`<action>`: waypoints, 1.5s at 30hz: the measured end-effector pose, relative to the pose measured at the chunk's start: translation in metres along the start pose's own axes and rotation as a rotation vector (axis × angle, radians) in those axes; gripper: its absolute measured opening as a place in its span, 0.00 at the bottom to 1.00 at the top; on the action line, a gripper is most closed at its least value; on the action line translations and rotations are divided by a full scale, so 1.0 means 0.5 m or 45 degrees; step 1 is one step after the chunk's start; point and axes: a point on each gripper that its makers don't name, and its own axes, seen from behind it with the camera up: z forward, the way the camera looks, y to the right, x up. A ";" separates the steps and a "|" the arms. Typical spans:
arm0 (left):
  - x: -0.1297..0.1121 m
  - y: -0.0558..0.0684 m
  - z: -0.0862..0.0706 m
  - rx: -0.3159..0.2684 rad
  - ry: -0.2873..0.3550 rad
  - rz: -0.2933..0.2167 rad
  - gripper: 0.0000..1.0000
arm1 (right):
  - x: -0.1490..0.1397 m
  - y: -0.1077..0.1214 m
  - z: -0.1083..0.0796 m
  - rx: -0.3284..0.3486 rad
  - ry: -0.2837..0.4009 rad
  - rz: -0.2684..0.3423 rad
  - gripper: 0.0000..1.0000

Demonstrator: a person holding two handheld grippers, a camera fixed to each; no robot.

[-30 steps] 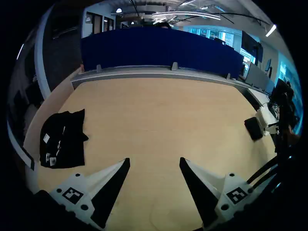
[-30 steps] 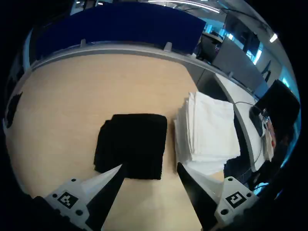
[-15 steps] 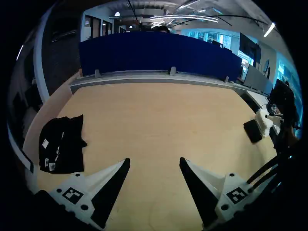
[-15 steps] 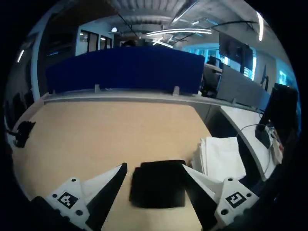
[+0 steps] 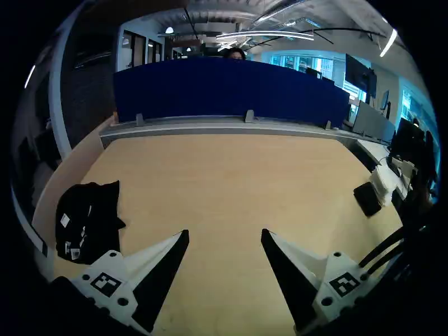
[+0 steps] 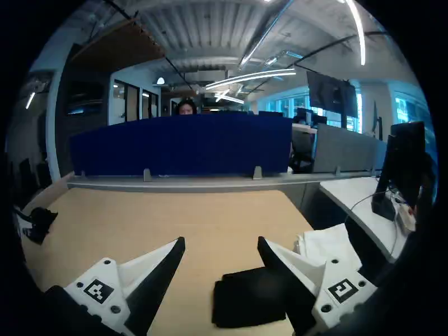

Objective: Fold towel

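A folded black towel (image 6: 249, 302) lies on the wooden table (image 6: 168, 224) low between my right gripper's fingers, nearer the right one. My right gripper (image 6: 221, 263) is open and lifted above it, holding nothing. The same folded towel (image 5: 367, 199) appears small at the table's right edge in the left gripper view. A pile of unfolded black towels (image 5: 87, 221) with white tags lies at the left side of the table, left of my left gripper (image 5: 225, 242), which is open and empty. That pile (image 6: 36, 221) is at the far left in the right gripper view.
A stack of white folded towels (image 6: 330, 246) sits beside the black one at the table's right edge. A blue partition (image 5: 229, 87) runs along the far edge, with a person's head above it. A neighbouring desk with a monitor (image 6: 400, 168) stands to the right.
My right gripper has lifted and tilted up, so the folded black towel slid down to the bottom of its view. My left gripper has tilted up slightly; both stay open.
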 end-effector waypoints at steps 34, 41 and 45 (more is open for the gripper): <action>0.251 -0.089 0.007 0.126 0.556 -0.009 0.95 | 0.171 -0.267 0.003 0.050 0.334 -0.036 1.00; 0.268 -0.096 0.002 0.130 0.603 0.004 0.95 | 0.177 -0.296 0.000 0.059 0.344 -0.021 1.00; 0.270 -0.098 0.003 0.123 0.619 0.001 0.96 | 0.180 -0.307 0.000 0.055 0.354 -0.003 1.00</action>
